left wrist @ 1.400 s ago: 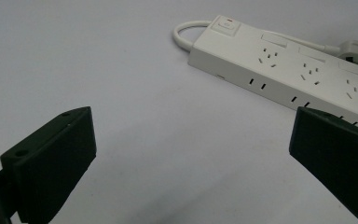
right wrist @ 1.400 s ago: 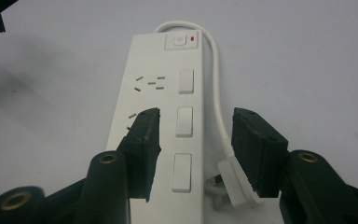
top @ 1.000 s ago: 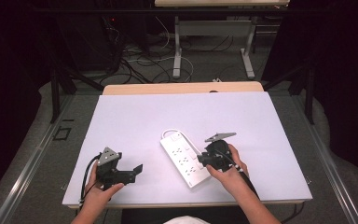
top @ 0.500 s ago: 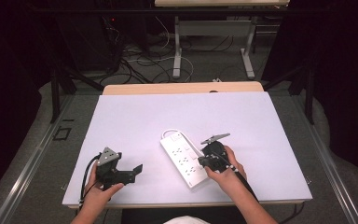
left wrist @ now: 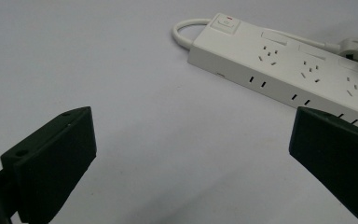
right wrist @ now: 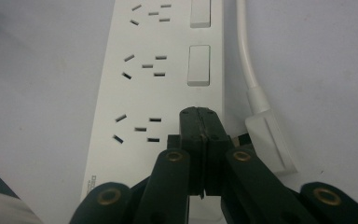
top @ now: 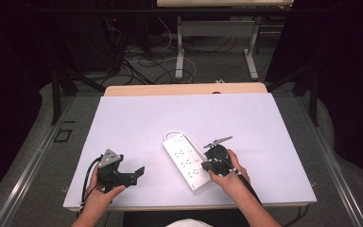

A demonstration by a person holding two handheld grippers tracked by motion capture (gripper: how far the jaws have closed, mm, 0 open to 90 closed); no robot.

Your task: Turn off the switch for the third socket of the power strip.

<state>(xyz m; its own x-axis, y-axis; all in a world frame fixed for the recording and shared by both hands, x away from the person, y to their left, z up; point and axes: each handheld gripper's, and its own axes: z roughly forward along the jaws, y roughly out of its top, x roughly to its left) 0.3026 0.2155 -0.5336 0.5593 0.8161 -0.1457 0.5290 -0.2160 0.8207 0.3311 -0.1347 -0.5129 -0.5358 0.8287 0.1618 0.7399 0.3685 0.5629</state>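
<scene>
The power strip (top: 187,159) lies slantwise mid-table (top: 137,118); in the high view the right hand-held gripper (top: 211,164) sits over its near end. The left hand-held gripper (left wrist: 186,158), in its own view, gapes wide and empty. The right gripper view shows jaws pressed together on a rocker switch (right wrist: 198,65) row, probably toggling; progress unclear.

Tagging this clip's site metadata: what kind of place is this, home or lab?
Probably a lab or a data-recording bay, not a home. A bare white table holds one power strip, dark curtains close it in, and loose cables lie on the floor behind, by another desk's metal legs.
</scene>
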